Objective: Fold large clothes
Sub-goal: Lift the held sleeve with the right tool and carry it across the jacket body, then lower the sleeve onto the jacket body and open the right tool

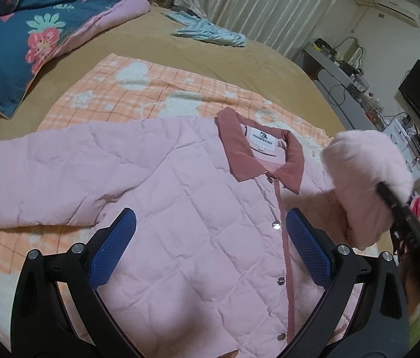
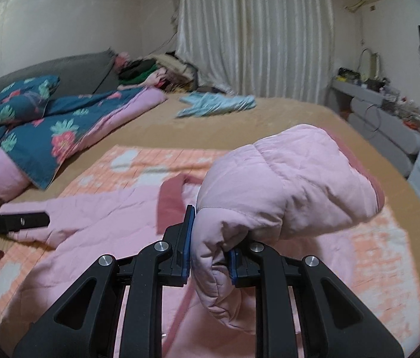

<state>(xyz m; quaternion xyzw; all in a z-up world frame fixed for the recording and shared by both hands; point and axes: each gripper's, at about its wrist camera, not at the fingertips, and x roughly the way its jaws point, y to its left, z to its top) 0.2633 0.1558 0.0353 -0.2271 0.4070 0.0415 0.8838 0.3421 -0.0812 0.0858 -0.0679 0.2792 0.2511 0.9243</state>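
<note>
A quilted pale-pink jacket with a dusty-rose collar and snap-button placket [image 1: 180,208] lies front up on an orange-and-white checked blanket [image 1: 156,89], itself spread over a tan bedcover [image 1: 224,50]. The right gripper [image 2: 210,256] is pinched on the bunched cuff end of the jacket's right sleeve [image 2: 284,185], which it holds raised clear of the blanket; in the left wrist view the same sleeve [image 1: 365,179] appears as a blurred pink mass at the right edge, beside the collar. The left gripper [image 1: 210,241] hovers over the jacket's chest with its blue-padded fingers [image 1: 114,247] spread wide and nothing between them; the placket runs just inside its right-hand pad. The opposite sleeve [image 1: 31,179] lies flat, extended outward across the blanket. The step in hand appears to be folding the raised sleeve inward across the front. To do it well, the sleeve should probably be carried over the placket and laid flat along the chest, with the fold line falling at the shoulder seam and not through the collar; the thick padded fabric is likely to spring back, so the free left gripper could press the body panel or shoulder down while the sleeve is lowered and released. A folded navy floral quilt [image 1: 16,44] and a crumpled light-blue garment [image 1: 210,31] lie well apart, farther up the bed.
</note>
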